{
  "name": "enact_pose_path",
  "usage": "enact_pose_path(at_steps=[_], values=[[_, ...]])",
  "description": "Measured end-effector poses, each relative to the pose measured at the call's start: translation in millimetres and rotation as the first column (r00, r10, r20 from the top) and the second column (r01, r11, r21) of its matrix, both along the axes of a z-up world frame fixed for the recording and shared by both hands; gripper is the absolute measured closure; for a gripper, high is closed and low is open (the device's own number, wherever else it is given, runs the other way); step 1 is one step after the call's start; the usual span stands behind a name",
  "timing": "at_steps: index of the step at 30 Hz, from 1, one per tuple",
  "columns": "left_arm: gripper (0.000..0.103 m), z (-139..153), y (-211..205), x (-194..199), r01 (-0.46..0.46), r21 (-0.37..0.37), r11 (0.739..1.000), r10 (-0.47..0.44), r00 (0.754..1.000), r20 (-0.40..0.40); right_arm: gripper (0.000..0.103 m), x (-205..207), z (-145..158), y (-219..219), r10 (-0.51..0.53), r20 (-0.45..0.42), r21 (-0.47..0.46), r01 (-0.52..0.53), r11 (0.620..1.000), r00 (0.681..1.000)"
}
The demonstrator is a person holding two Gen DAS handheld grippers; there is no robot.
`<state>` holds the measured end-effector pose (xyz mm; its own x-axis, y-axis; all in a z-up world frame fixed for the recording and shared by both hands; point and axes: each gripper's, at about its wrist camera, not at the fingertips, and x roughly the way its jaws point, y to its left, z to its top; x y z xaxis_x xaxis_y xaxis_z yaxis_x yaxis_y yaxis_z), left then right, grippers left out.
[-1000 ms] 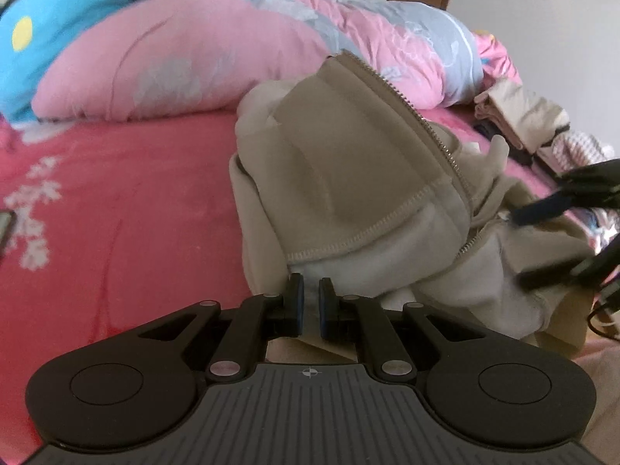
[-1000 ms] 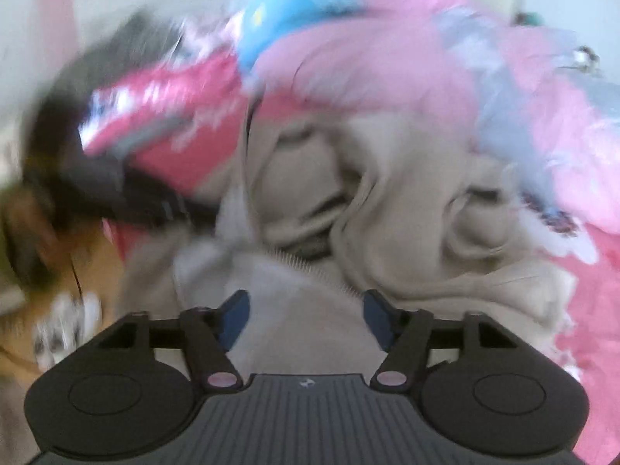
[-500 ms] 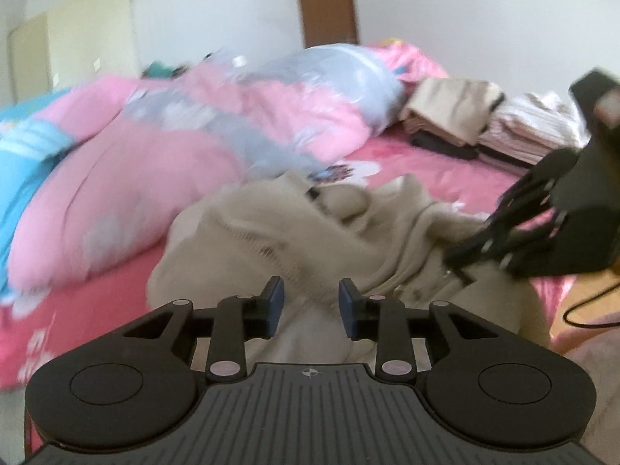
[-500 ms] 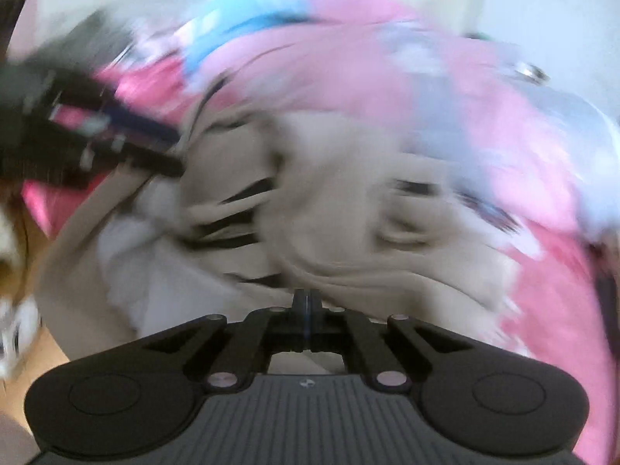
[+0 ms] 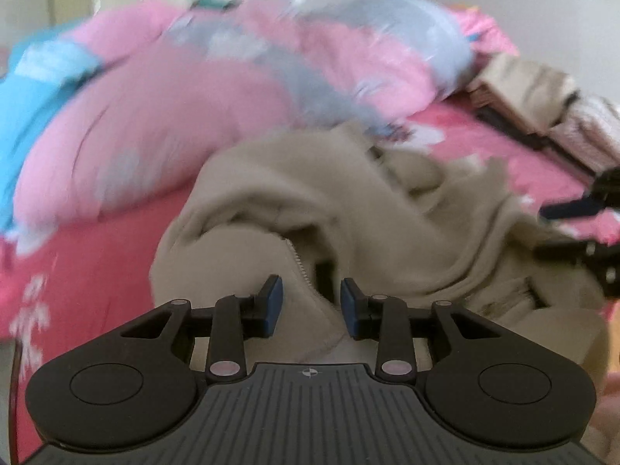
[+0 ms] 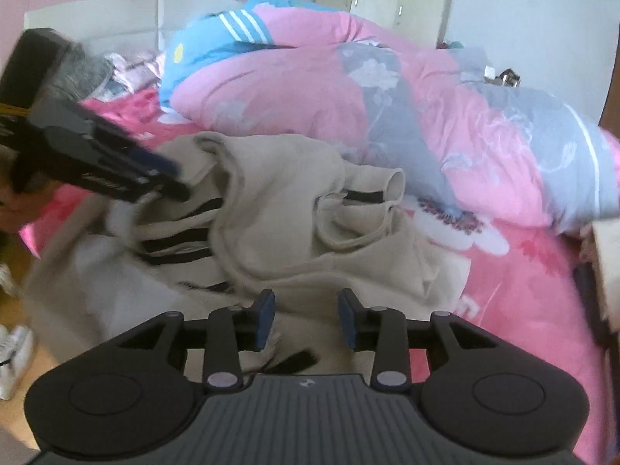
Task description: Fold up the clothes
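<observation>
In the left wrist view, off to the left of the left gripper lies the bright pink bedsheet with white flower prints, and above it a blurred, puffy pink quilt with grey floral patches and a blue patch at its far left end; straight ahead of the blue-padded fingers, which stand apart with nothing pinched between them, sits the crumpled beige zip-up hooded sweatshirt; its zipper edge runs down into the gap between the fingers, though whether cloth touches the pads I cannot tell; to the right, the right gripper shows as a dark, blurred shape at the sweatshirt's right edge; beyond it, up and to the right, rests a stack of folded clothes in beige and pale tones.

In the right wrist view, the left gripper reaches in from the left, its tips at the upper left edge of the sweatshirt; ahead of the right gripper the sweatshirt lies bunched on the bedsheet, black stripes showing on its left part and a sleeve cuff poking up near its top right; the right gripper's blue pads are spread wide, empty, with the near hem of the sweatshirt between and below them; behind the sweatshirt stretches the quilt; at the far right edge, a corner of the folded stack is partly seen.
</observation>
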<state>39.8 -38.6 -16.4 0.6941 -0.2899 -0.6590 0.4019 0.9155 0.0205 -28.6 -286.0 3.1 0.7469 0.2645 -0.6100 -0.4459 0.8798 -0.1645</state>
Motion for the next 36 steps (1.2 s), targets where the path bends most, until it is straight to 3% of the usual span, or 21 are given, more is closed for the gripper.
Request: enact_pose_path(at_steps=[3,6,9,12,15,18,20,22,26,29,32,36], values=[[0.070,-6,11,0,-0.002,-0.020,1.000,0.002,1.000,0.003,0.061,22,-5,5,0.004,0.024,-0.054,-0.002,0.999,1.000],[0.070,-10,19,1,-0.004,-0.030,1.000,0.005,1.000,0.020,0.061,49,-6,11,0.007,0.006,-0.047,-0.007,0.999,1.000],[0.071,-16,29,5,-0.025,-0.057,0.998,0.026,1.000,0.017,0.056,75,-6,15,-0.007,-0.082,0.050,0.011,0.999,0.997],[0.071,-20,43,9,-0.031,-0.107,0.994,0.032,0.999,0.009,0.052,99,-13,1,-0.109,-0.186,0.118,0.133,0.984,0.976],[0.071,-24,53,11,-0.027,-0.158,0.987,0.028,1.000,0.000,0.052,102,-32,-38,-0.208,-0.281,0.219,0.273,0.937,0.937],[0.071,-25,56,13,-0.016,-0.175,0.984,0.016,1.000,0.000,0.053,91,-48,-80,-0.206,-0.386,0.399,0.364,0.841,0.899],[0.071,-25,56,14,-0.007,-0.171,0.985,0.008,1.000,0.005,0.054,85,-46,-97,-0.211,-0.427,0.469,0.415,0.780,0.879],[0.070,-26,56,12,0.001,-0.164,0.986,0.002,1.000,0.017,0.055,82,-34,-105,-0.253,-0.424,0.482,0.453,0.750,0.870],[0.070,-28,55,8,-0.007,-0.159,0.987,0.013,0.999,0.037,0.055,81,-3,-94,-0.254,-0.302,0.440,0.371,0.818,0.919],[0.070,-29,51,6,-0.021,-0.149,0.989,0.028,0.998,0.048,0.055,82,8,-64,-0.165,-0.248,0.377,0.252,0.891,0.954],[0.070,-29,47,6,-0.044,-0.141,0.989,0.052,0.997,0.051,0.054,74,2,-20,-0.068,-0.190,0.221,0.110,0.969,0.979],[0.070,-30,47,3,-0.057,-0.152,0.987,0.066,0.996,0.059,0.054,79,-18,0,-0.062,-0.219,0.102,0.086,0.991,0.974]])
